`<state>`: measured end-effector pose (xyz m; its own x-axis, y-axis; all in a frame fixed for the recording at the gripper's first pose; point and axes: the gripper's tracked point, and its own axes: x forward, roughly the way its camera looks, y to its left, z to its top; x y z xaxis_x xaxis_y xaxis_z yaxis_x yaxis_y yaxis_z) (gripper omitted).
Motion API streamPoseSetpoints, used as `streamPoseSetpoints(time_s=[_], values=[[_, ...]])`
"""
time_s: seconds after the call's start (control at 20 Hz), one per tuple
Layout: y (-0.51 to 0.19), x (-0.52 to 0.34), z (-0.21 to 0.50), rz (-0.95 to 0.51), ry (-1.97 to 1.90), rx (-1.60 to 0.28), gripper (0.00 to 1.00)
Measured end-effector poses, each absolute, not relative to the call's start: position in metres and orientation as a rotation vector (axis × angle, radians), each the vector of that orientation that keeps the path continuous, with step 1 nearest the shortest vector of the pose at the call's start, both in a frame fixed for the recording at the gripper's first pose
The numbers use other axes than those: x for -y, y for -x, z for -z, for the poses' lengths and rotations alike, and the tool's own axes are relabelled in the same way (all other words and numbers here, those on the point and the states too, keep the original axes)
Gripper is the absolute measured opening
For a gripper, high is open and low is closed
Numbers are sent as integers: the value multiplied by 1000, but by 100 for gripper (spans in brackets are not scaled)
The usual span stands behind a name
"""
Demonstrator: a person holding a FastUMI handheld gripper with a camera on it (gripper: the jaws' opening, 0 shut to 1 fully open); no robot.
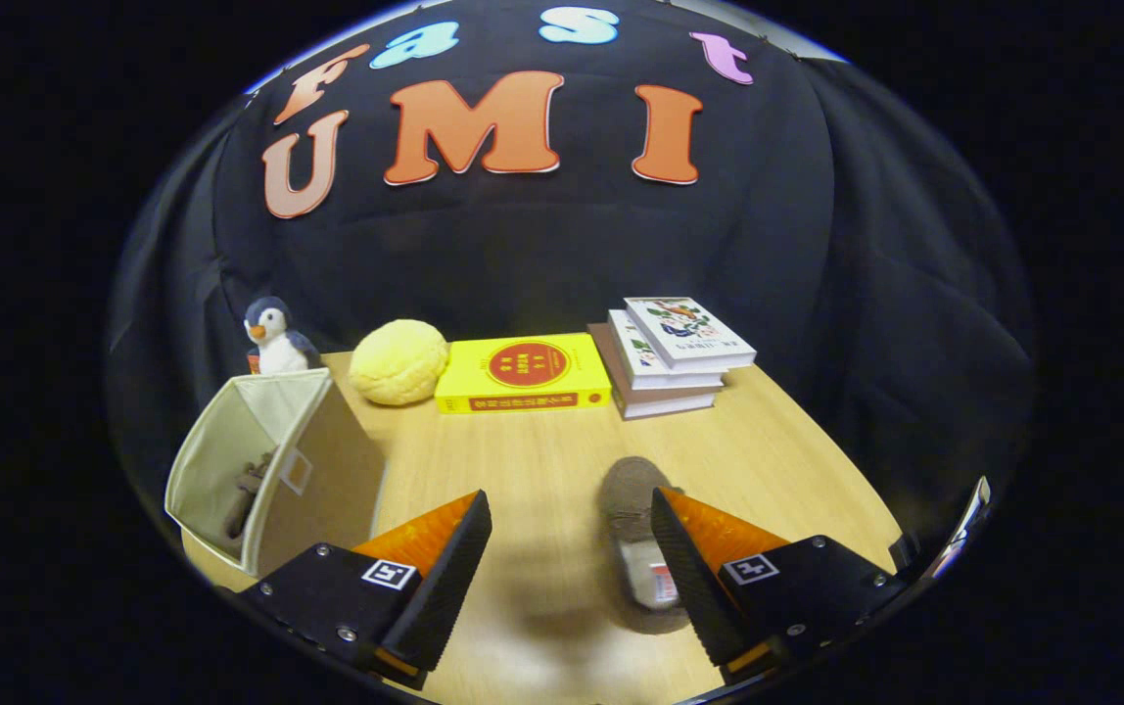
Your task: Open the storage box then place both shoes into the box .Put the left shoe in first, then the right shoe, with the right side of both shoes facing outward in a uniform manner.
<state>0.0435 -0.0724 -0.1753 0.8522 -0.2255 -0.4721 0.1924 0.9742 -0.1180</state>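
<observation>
Brown shoe (pixel 632 534) on wooden worktop (pixel 523 460), we see it beside right finger of our gripper (pixel 572 548), fingers spread wide, holding nothing. Left: open storage box (pixel 258 460) with other shoe (pixel 249 490) inside. Far: books (pixel 675 357).

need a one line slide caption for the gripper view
Open gripper hovers over the wooden table, one brown shoe by its right finger, another shoe already inside the open storage box.
</observation>
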Motion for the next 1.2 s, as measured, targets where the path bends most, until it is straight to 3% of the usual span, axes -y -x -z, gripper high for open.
streamPoseSetpoints(time_s=[0.6,0.75,0.95,1.1,1.2], values=[[-24,170,256,242,21,-663,98],[-25,169,275,220,0,-702,92],[-33,168,287,204,-1,-717,75],[-43,163,291,181,-19,-721,47],[-49,159,296,166,-22,-733,35]])
